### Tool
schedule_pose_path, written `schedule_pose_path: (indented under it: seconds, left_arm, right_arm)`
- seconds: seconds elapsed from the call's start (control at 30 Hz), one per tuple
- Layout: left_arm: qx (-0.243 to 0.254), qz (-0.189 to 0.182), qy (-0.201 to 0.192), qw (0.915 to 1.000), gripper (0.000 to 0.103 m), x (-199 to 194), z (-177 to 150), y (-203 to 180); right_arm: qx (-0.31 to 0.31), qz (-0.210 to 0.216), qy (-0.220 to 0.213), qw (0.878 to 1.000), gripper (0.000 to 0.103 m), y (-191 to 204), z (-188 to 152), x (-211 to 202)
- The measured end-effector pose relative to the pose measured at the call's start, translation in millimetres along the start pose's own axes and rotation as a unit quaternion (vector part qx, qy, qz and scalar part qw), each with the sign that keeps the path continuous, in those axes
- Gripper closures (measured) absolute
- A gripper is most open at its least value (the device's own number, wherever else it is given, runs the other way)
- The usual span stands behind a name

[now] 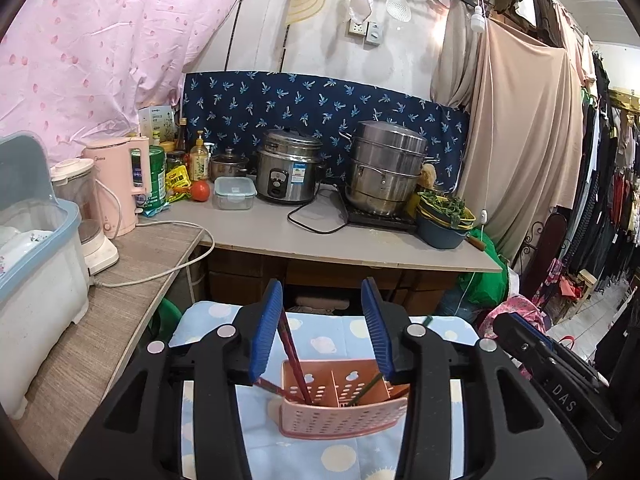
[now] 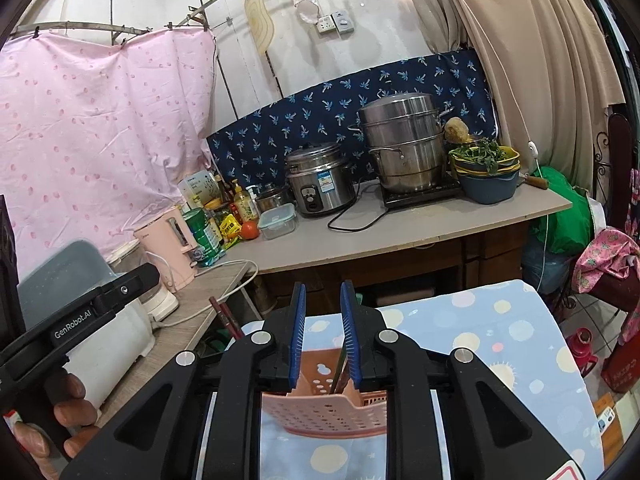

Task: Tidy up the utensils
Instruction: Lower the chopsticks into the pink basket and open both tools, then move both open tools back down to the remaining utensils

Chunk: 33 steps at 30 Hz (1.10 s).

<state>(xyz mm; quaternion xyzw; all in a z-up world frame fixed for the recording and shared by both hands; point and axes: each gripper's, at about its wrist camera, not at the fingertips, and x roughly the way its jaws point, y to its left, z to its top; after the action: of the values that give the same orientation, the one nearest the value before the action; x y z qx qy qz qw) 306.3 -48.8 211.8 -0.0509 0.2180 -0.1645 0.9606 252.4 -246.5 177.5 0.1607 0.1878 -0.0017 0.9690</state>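
Observation:
A pink perforated utensil holder [image 1: 340, 404] stands on a small table with a blue dotted cloth [image 1: 320, 336]. Red chopsticks [image 1: 294, 354] stand in its left compartment, green chopsticks [image 1: 366, 388] in the middle one. My left gripper [image 1: 322, 328] is open above the holder, its left pad beside the red chopsticks. In the right wrist view the holder [image 2: 324, 404] sits below my right gripper [image 2: 323, 324], which is open with a narrow gap; green chopsticks [image 2: 340, 368] lean against its right pad, not clamped. The red chopsticks [image 2: 226, 314] show at left.
A counter [image 1: 360, 240] behind holds a rice cooker [image 1: 286, 172], a steamer pot [image 1: 386, 168], a bowl of greens [image 1: 444, 216], a tomato and a pink kettle [image 1: 118, 184]. A dish box [image 1: 36, 248] stands on the left shelf. Clothes hang at right.

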Motion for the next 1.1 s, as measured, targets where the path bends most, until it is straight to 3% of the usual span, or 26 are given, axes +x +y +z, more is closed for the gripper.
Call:
schedule_pose_path:
  seconds: [0.27, 0.47, 0.77, 1.1]
  left_arm:
    - [0.014, 0.012, 0.016, 0.9997, 0.061, -30.2, -18.4, -4.9]
    - [0.036, 0.028, 0.041, 0.9981, 0.061, -54.4, -58.0, -7.4]
    - [0.040, 0.044, 0.104, 0.9928, 0.061, -80.6, -135.4, -1.6]
    - [0.039, 0.068, 0.189, 0.9788, 0.061, -102.0, -227.0, 13.0]
  right_arm:
    - [-0.003, 0.005, 0.019, 1.000, 0.084, -1.7, -23.4, -36.3]
    - [-0.008, 0.007, 0.060, 0.998, 0.084, -7.9, -59.6, -66.5]
    - [-0.019, -0.008, 0.127, 0.992, 0.084, -10.1, -139.2, -112.3]
    - [-0.025, -0.025, 0.217, 0.976, 0.084, -14.5, -238.2, -142.3]
